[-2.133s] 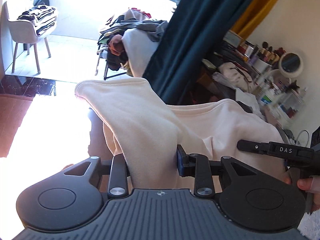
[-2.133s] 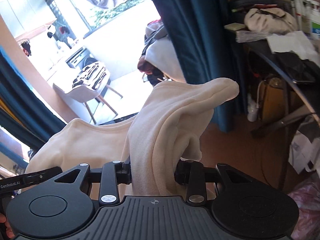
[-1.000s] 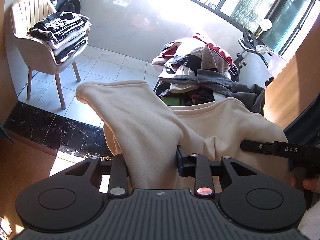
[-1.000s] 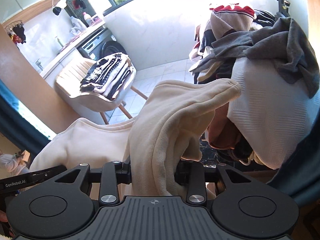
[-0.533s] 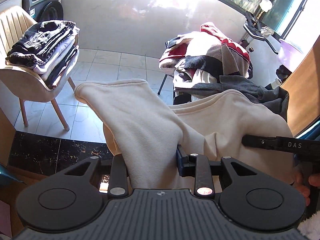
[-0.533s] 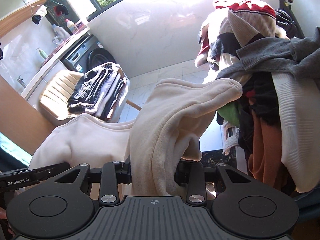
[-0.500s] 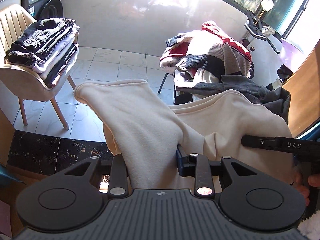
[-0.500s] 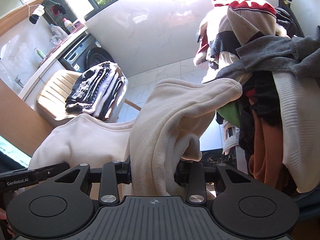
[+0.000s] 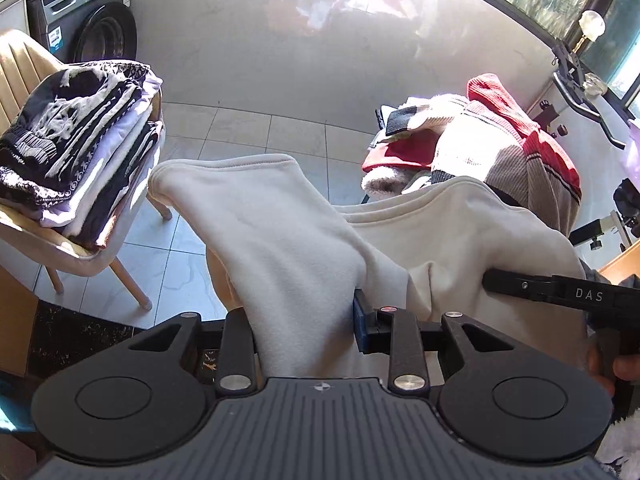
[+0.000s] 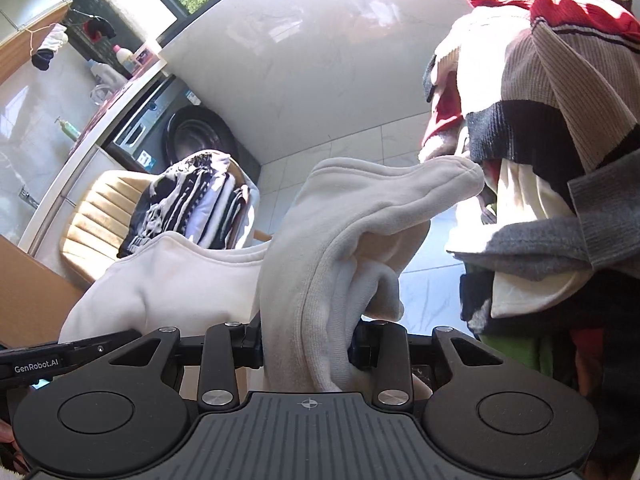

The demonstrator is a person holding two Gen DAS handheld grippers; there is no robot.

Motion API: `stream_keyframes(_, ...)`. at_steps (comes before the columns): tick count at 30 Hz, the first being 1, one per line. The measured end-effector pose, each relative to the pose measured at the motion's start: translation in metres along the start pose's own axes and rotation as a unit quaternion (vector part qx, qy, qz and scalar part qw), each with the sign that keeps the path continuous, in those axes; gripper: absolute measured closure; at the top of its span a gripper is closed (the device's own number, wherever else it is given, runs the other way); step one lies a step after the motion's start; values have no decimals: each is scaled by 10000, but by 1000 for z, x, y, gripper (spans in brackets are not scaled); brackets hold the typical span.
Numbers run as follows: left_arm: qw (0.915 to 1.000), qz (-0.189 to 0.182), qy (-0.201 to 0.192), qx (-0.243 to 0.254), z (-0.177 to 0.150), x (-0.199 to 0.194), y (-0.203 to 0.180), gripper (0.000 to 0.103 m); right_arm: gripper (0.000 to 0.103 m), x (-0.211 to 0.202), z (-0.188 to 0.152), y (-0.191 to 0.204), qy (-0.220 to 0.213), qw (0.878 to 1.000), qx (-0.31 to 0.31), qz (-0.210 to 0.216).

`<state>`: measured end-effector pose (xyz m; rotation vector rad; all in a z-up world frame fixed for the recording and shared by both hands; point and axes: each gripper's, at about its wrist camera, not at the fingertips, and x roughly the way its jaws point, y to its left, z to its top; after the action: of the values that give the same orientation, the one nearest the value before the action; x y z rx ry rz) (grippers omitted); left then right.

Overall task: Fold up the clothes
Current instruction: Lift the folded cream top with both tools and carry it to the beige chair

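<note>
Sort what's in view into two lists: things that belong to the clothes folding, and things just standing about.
Part of the job:
- cream sweatshirt, clamped in the left gripper and the right gripper
- stack of folded clothes on the beige chair
- heap of unfolded clothes

Just standing about:
- washing machine
- detergent bottles
- exercise bike

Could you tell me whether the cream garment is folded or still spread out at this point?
Folded and bunched, not spread: the cream garment hangs doubled between the left gripper and right gripper, each shut on thick layers.
</note>
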<state>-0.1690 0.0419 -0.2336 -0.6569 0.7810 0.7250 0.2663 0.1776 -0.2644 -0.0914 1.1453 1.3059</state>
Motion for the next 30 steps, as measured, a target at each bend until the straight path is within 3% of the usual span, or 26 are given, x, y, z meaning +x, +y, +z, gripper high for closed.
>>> stream_keyframes(7, 9960, 118, -260, -847, 53, 33, 32, 72, 71, 57, 102, 15, 163, 9975, -652, 240)
stream_keyframes(16, 9856, 27, -498, -1616, 99, 72, 111, 72, 71, 148, 168, 69, 492, 9910, -1216, 262)
stream_keyframes(23, 9785, 326, -942, -1803, 153, 61, 201, 72, 71, 234, 224, 153, 617, 9848, -1559, 464)
stream_keyframes(26, 9698, 477, -1138, -2104, 170, 57, 247, 72, 71, 276, 244, 206, 607, 9768, -1926, 714)
stream_keyframes(30, 9519, 628, -1391, -2656, 179, 55, 298, 72, 71, 327, 259, 272, 629, 9624, -2418, 1063)
